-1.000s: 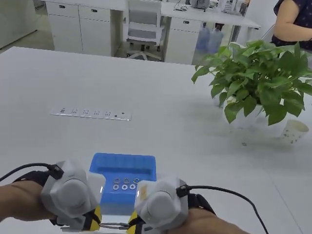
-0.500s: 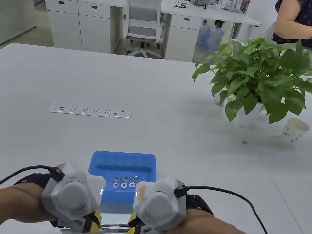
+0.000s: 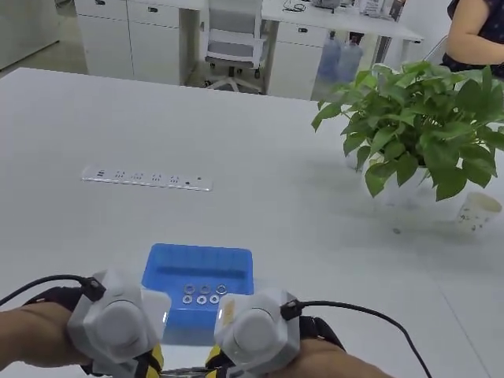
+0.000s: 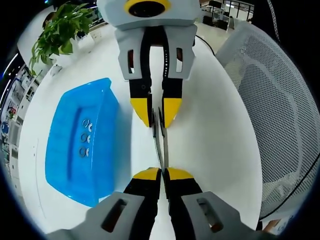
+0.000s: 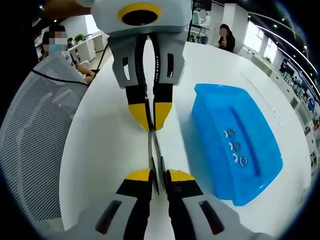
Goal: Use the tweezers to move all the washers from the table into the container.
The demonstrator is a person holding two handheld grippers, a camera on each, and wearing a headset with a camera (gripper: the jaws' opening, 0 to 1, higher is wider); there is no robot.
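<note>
The white worktop (image 3: pixel 276 197) in front of me carries a blue container (image 3: pixel 169 276) close by, with a white power strip (image 3: pixel 146 179) lying flat farther out on the left. At the far right stand a leafy potted plant (image 3: pixel 417 126) and, just beside it, a paper cup (image 3: pixel 477 211).

Blue container (image 3: pixel 169 276); silver washers (image 3: pixel 203 294) and tweezers (image 4: pixel 161 135)

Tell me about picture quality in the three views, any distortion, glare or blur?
Head view: soft even light, sharp, table bright without harsh glare. Left gripper view: fisheye bows the blue container; tweezers crisp. Right gripper view: same bowing, washers clear.
</note>
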